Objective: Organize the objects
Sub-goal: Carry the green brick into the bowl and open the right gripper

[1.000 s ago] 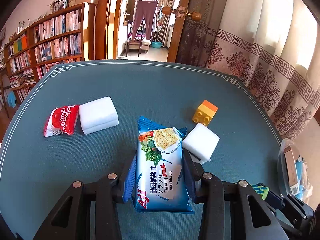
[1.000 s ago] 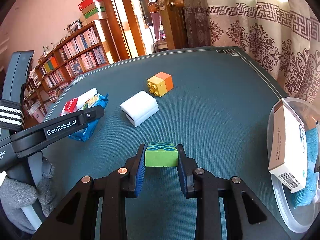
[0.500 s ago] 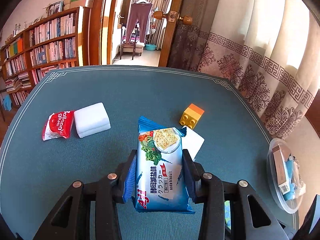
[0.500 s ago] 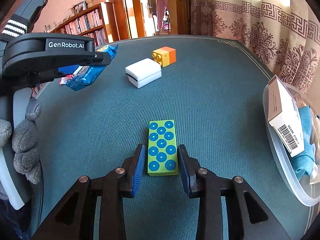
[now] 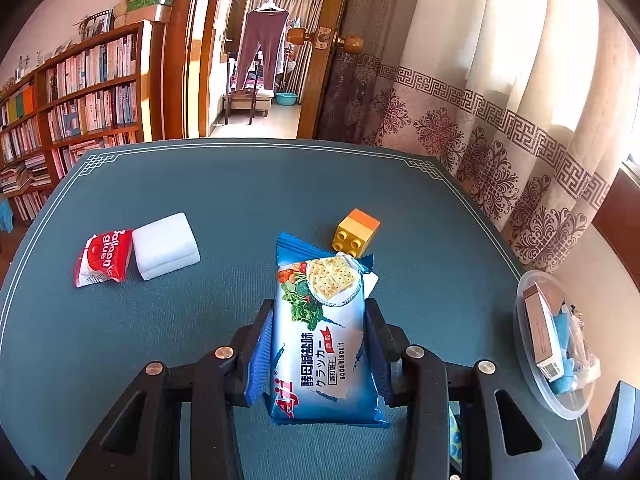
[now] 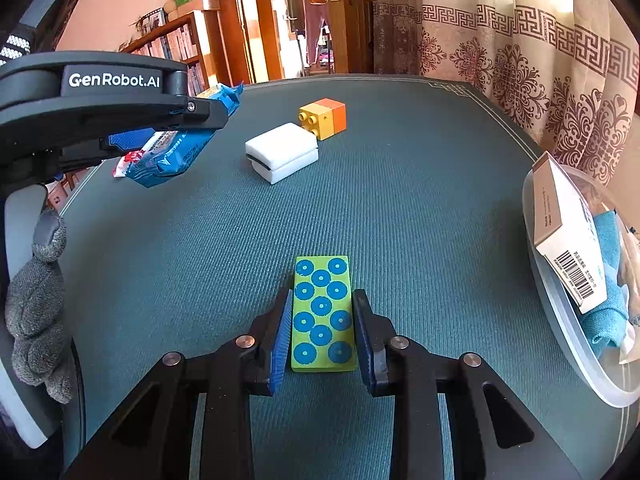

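My left gripper (image 5: 320, 306) is shut on a blue soda biscuit packet (image 5: 324, 344) and holds it above the green table mat. The right wrist view shows the same packet (image 6: 176, 152) in the air at upper left. My right gripper (image 6: 322, 296) is low over the mat near the front edge. It is shut on a green block with blue dots (image 6: 322, 312), which lies flat with the pads against its long sides. A clear bowl (image 6: 568, 340) at the right edge holds a cardboard box (image 6: 568, 240) and a blue cloth (image 6: 604, 304).
A yellow and orange toy brick (image 5: 356, 232) and a white foam block (image 6: 282, 152) sit mid-table. Further left lie another white block (image 5: 166, 246) and a red glue packet (image 5: 104, 256). A gloved hand (image 6: 36, 312) grips the left tool. Curtains hang past the right edge.
The right gripper went from holding the green block raised and end-on to having it flat on the mat. The left gripper rose a little with the packet, which now covers the near white block.
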